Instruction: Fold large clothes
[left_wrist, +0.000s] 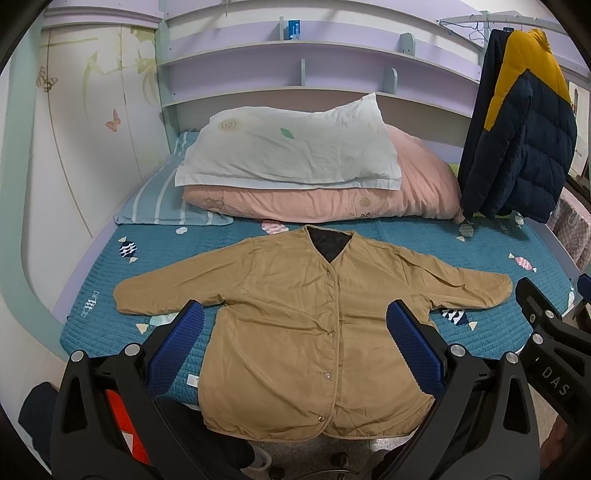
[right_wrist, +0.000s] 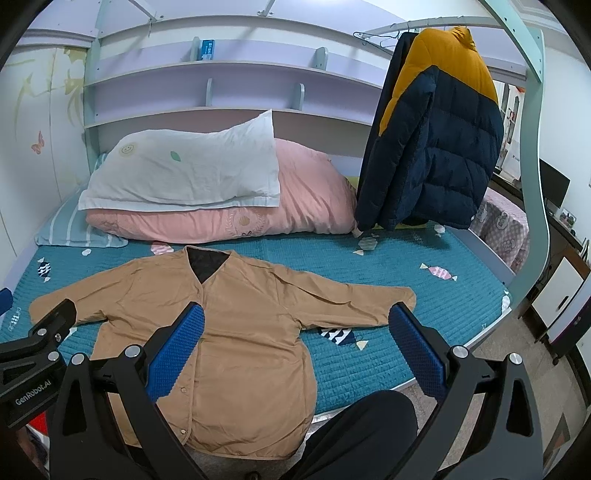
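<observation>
Both tools (left_wrist: 295, 350) (right_wrist: 297, 350) gape wide, empty, above jacket (left_wrist: 295, 314).

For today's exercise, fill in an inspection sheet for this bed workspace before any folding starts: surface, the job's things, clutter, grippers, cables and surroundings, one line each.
Surface: teal quilted bedspread with candy prints, lying smooth on the bed.
Job's things: tan snap-front jacket laid flat, front up, snapped shut, both sleeves spread out, hem hanging over the bed's near edge.
Clutter: white pillow stacked on a folded pink duvet; a striped blue pillow beside them, all beyond the jacket's collar.
Grippers: left gripper open above the jacket, holding nothing; right gripper open, holding nothing.
Cables: nothing seen.
Surroundings: navy and yellow puffer jacket hanging at the bed's right; lilac shelves behind.
</observation>
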